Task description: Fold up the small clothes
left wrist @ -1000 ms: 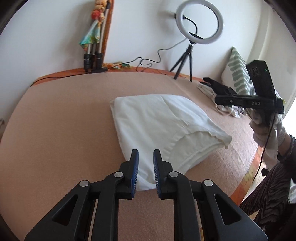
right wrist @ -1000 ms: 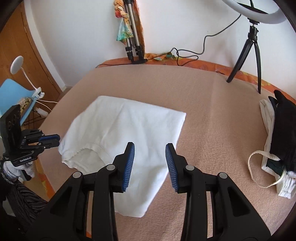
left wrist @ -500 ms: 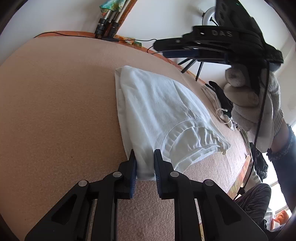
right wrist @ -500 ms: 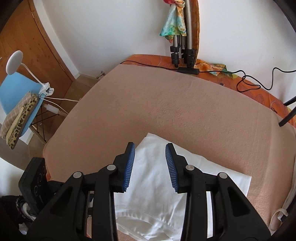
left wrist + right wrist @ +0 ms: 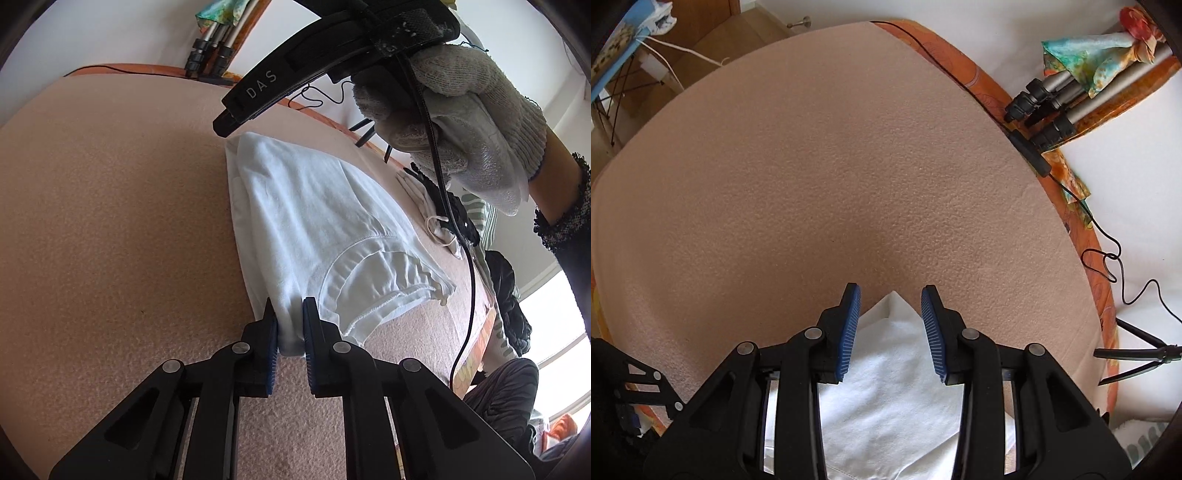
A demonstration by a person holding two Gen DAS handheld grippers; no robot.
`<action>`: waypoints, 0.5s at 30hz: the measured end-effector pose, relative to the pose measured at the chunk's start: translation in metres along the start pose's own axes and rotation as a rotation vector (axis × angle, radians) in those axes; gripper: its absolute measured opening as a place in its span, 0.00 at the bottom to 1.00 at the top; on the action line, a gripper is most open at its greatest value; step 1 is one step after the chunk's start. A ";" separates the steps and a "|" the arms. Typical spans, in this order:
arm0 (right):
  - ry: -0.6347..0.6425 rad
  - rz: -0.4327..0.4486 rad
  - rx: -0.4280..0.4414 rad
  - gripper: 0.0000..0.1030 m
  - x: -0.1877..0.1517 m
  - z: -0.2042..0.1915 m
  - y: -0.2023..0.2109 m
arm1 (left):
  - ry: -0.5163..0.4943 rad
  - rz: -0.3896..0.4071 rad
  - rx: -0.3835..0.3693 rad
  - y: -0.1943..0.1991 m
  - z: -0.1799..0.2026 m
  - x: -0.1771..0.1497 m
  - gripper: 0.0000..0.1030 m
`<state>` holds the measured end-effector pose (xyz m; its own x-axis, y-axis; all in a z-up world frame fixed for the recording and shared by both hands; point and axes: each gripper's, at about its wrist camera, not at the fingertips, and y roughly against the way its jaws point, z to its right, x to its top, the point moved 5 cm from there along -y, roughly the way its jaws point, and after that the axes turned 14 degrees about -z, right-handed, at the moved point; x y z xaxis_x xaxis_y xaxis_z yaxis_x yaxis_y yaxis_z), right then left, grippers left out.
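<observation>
Mid-fold, corner pickup: white garment (image 5: 314, 221) lay flat on the peach-covered bed (image 5: 110, 221). Left gripper (image 5: 290, 325) jaws closing on its near corner, cloth between them. Right gripper (image 5: 890, 325) jaws apart, hovering over the far corner. Next, probably: pinch, then lift both together.

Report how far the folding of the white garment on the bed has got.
Done: the white cotton garment already lies doubled over on the peach blanket, layered edges showing. In hand: the left gripper is closing on its near corner, cloth between the pads; the right gripper hangs open over the far corner, not gripping. Left: pinch that corner and make the next fold.
</observation>
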<state>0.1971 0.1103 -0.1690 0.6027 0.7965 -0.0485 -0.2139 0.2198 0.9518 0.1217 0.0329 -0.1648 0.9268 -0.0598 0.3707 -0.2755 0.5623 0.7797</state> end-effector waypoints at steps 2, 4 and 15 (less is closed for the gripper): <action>0.010 -0.013 -0.011 0.33 0.001 -0.001 -0.002 | -0.007 0.000 0.005 0.000 0.003 -0.001 0.10; 0.021 -0.027 -0.014 0.28 0.001 -0.002 -0.005 | -0.016 0.000 0.012 0.000 0.003 0.001 0.10; 0.042 -0.052 -0.109 0.03 0.001 -0.001 -0.023 | -0.030 0.005 0.020 -0.003 0.004 0.001 0.05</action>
<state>0.2018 0.1070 -0.1916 0.5827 0.8050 -0.1119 -0.2670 0.3197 0.9091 0.1220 0.0279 -0.1644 0.9174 -0.0820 0.3894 -0.2855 0.5460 0.7876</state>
